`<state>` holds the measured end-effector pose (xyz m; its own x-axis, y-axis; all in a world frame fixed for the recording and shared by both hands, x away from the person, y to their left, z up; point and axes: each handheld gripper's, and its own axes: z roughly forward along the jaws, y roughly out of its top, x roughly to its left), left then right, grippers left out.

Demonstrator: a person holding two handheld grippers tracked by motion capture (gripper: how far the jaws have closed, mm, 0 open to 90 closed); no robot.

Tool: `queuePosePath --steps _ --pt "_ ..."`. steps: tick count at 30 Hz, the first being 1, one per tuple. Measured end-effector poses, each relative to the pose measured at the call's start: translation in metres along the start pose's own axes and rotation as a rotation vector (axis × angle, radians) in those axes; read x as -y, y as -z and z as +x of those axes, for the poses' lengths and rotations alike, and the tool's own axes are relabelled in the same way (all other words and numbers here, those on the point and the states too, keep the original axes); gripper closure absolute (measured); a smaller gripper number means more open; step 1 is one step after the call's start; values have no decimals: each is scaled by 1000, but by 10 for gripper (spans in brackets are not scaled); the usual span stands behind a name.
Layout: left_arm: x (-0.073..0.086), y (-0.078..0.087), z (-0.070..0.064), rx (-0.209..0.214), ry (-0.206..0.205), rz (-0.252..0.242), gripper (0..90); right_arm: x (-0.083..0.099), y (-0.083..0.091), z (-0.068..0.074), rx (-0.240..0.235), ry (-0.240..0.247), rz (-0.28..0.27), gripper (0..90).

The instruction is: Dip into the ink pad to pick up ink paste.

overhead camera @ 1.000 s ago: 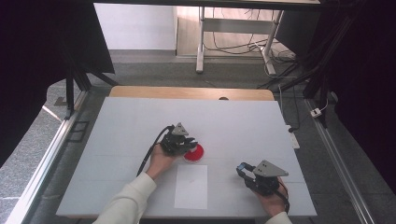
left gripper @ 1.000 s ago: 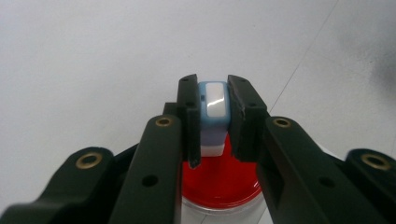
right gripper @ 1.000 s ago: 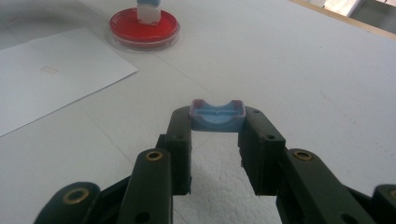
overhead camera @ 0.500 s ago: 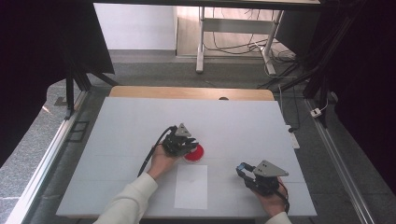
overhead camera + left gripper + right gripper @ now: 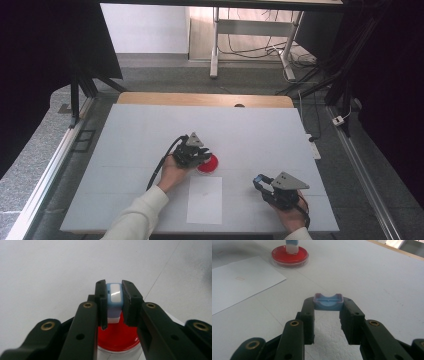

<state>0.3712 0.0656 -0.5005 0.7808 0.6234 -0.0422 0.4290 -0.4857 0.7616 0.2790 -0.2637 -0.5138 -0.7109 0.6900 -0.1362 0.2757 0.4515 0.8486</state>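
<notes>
A white table [image 5: 150, 130] with a wooden strip along its far edge stands on grey floor, with dark curtains at both sides and a metal frame with cables beyond it. A white sheet [image 5: 205, 199] lies near the front edge, and a red dish [image 5: 208, 164] sits just past it, toward 12 o'clock. The left gripper view shows what the high view cannot: the left gripper [image 5: 114, 301] is clamped on a small blue-and-white stamp [image 5: 114, 300], held upright with its white base over the dish. The right gripper view shows the right gripper [image 5: 328, 305] gripping a blue cap [image 5: 328, 302] by its two ends just above the table, with the dish and stamp far off at 11 o'clock. In the high view the left hand [image 5: 172, 171] reaches in from 6 o'clock, sleeve white, its gripper pointing toward 3 o'clock at the dish; the right hand [image 5: 290, 215] rests low at 5 o'clock of the dish, its gripper aimed toward 9 o'clock.
</notes>
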Motion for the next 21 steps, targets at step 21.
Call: queuePosePath --steps 21 --pt "-8 21 1 33 9 -42 755 0 0 -1 -6 0 -6 651"
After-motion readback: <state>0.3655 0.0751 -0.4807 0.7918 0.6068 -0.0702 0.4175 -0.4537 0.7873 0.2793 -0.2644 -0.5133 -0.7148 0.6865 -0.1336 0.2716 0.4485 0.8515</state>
